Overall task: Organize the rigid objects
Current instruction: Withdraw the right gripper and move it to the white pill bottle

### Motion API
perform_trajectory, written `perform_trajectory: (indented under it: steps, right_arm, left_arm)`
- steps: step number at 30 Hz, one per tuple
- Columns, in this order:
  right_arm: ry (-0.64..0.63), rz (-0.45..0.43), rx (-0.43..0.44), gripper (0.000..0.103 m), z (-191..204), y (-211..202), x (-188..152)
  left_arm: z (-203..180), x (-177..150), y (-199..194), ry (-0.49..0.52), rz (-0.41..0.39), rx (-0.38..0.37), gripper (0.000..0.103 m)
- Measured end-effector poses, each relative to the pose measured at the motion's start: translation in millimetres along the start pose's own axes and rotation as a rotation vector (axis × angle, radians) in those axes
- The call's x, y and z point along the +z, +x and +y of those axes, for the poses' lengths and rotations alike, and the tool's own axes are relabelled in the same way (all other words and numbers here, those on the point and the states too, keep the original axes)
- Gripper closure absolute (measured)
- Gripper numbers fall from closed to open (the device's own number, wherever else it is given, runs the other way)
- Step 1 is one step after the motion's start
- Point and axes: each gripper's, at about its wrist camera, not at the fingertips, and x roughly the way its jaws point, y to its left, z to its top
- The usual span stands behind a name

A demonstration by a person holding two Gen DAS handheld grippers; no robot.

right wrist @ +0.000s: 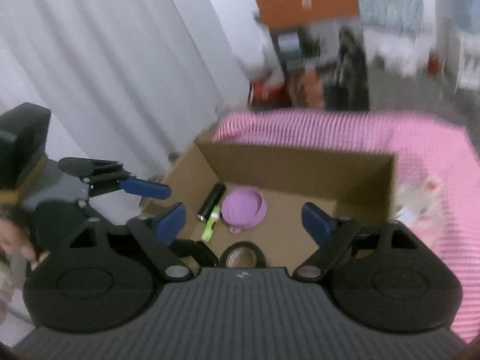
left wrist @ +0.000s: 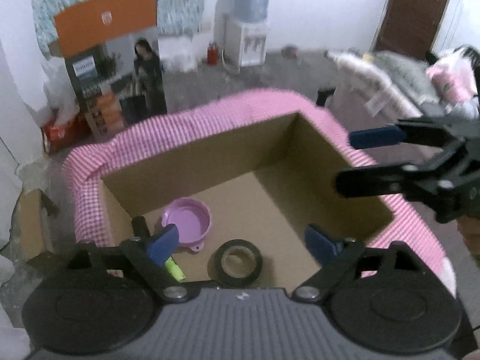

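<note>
Both grippers empty. Left gripper (left wrist: 243, 240) hangs over the near edge of the cardboard box (left wrist: 210, 156), jaws spread wide, nothing between the blue pads. Right gripper (right wrist: 243, 219) likewise spread wide and empty, poised over the box from the other side; in the left wrist view it reaches in over the right-hand rim. Contents on the box floor, near to far in the right wrist view: black tape roll (right wrist: 242, 256) nearest the camera, lying flat; green marker (right wrist: 211, 224) just left of centre; purple bowl (right wrist: 244, 210) resting open side up, beside the marker; black cylinder (right wrist: 211, 201) just behind the marker, angled toward the far wall. That makes 4 rigid items in the box; contact between marker and cylinder cannot be resolved. Pink checked cloth (left wrist: 192, 126) wraps the box rim. Beyond it, blurred room clutter: orange sign (left wrist: 105, 18), water dispenser (left wrist: 249, 30). Judgement: a placing step looks complete, both tools free. No loose item outside the box is clearly visible in either view. Next move likely calls for lifting clear of the rim without snagging the cloth, then locating any remaining object.
</note>
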Motion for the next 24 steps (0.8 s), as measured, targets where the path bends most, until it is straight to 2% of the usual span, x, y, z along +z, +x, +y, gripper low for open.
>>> perform_trajectory:
  steps: [3, 5, 9, 14, 16, 19, 24]
  right_arm:
    - [-0.053, -0.099, -0.060, 0.001, 13, -46, -17]
    - [-0.086, -0.141, -0.100, 0.001, 23, -68, -35]
    - [-0.156, -0.137, -0.240, 0.001, 41, -83, -70]
    - [-0.336, -0.154, -0.443, 0.001, 78, -82, -104]
    - [-0.378, -0.172, -0.478, 0.001, 92, -82, -112]
    - [-0.433, -0.200, -0.418, 0.001, 114, -84, -115]
    - [-0.348, -0.249, -0.148, 0.001, 135, -76, -112]
  left_arm:
    - [-8, -15, -29, -0.003, -0.059, -0.017, 0.008]
    - [-10, -29, -47, -0.010, -0.100, -0.021, 0.007]
    - [-13, -68, -72, -0.073, -0.177, -0.010, 0.005]
    - [-15, -115, -82, -0.125, -0.219, 0.059, 0.004]
    - [-12, -132, -82, -0.164, -0.224, 0.072, 0.004]
    - [-5, -155, -78, -0.222, -0.251, 0.073, 0.004]
    - [1, -179, -60, -0.257, -0.264, 0.145, 0.004]
